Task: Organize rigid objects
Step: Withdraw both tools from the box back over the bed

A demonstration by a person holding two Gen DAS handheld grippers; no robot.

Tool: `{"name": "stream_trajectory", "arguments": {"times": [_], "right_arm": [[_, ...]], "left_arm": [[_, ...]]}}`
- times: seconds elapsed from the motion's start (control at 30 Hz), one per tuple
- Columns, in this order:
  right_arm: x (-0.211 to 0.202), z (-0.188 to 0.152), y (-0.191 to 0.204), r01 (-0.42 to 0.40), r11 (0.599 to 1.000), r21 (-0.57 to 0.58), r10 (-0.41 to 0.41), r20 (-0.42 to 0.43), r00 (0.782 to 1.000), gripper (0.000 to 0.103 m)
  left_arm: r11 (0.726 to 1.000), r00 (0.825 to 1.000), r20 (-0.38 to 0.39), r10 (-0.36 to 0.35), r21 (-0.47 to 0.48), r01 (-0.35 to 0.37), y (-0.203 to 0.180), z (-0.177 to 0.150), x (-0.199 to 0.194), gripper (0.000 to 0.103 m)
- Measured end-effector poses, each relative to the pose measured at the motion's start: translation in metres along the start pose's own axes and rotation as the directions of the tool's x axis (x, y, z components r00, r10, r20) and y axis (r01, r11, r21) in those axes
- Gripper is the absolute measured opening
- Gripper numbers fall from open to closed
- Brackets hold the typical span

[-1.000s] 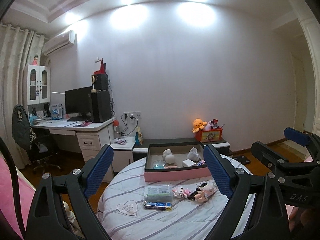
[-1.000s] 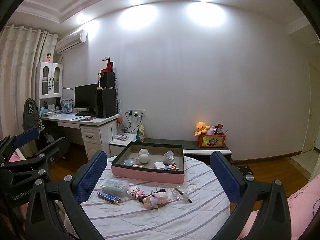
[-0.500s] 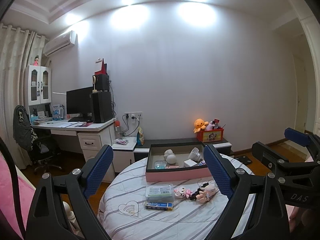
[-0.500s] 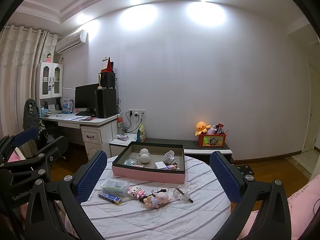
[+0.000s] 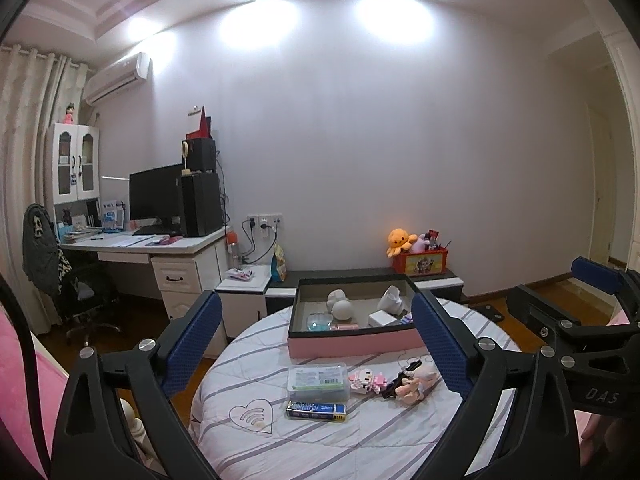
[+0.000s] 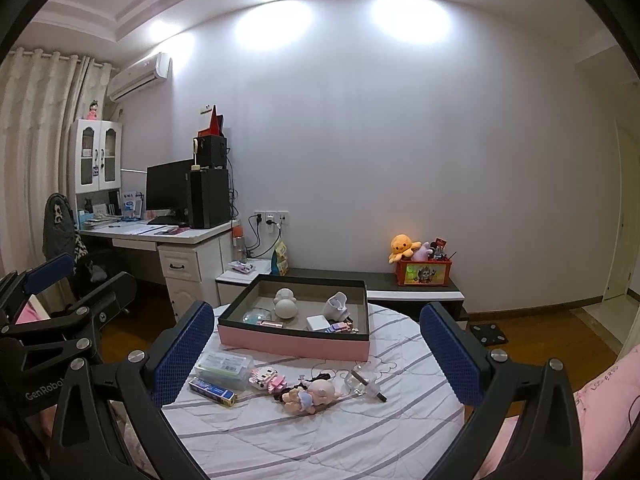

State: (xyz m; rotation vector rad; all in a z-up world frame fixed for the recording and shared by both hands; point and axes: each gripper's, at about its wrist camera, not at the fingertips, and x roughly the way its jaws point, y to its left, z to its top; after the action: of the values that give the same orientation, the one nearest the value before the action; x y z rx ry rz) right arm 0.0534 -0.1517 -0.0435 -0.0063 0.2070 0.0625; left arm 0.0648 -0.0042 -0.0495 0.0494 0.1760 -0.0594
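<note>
A round table with a striped white cloth (image 5: 280, 448) carries a pink box with a dark rim (image 5: 354, 346). The box holds white figurines and small items. In front of it lie a clear plastic case (image 5: 317, 380), a blue pack (image 5: 316, 410), a pink brick figure (image 5: 366, 382) and a doll (image 5: 416, 382). My left gripper (image 5: 315, 298) hovers short of the table, its jaws opening with nothing between them. The right gripper (image 6: 316, 307) is open and empty, facing the same box (image 6: 294, 344), doll (image 6: 314, 394) and a small clear piece with a dark stick (image 6: 366, 384).
A desk with a monitor (image 5: 156, 196) and an office chair (image 5: 80, 288) stand at the left. A low cabinet behind the table bears a red toy bin (image 5: 420, 262). Pink bedding (image 6: 600, 400) lies at the right.
The left gripper's jaws have spread slightly wider. Both views have barely shifted, and nothing on the table has moved.
</note>
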Motion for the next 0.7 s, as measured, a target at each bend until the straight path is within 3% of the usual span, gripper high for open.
{"name": "stream_trajectory", "arguments": {"times": [0.2, 0.43, 0.7], "right_arm": [[0.029, -0.016, -0.001, -0.001, 1.000, -0.002, 0.001, -0.068, 0.998, 0.103], [0.070, -0.047, -0.004, -0.008, 1.000, 0.009, 0.009, -0.172, 0.985, 0.103], [0.121, -0.096, -0.006, -0.038, 0.998, 0.043, 0.051, -0.338, 0.940, 0.103]], "left_arm": [[0.999, 0.994, -0.105, -0.035, -0.012, 0.034, 0.003, -0.023, 0.039, 0.099], [0.997, 0.966, -0.249, -0.074, -0.048, 0.065, 0.005, -0.064, 0.083, 0.099], [0.995, 0.897, -0.432, -0.095, -0.075, 0.069, 0.008, -0.114, 0.133, 0.099]]}}
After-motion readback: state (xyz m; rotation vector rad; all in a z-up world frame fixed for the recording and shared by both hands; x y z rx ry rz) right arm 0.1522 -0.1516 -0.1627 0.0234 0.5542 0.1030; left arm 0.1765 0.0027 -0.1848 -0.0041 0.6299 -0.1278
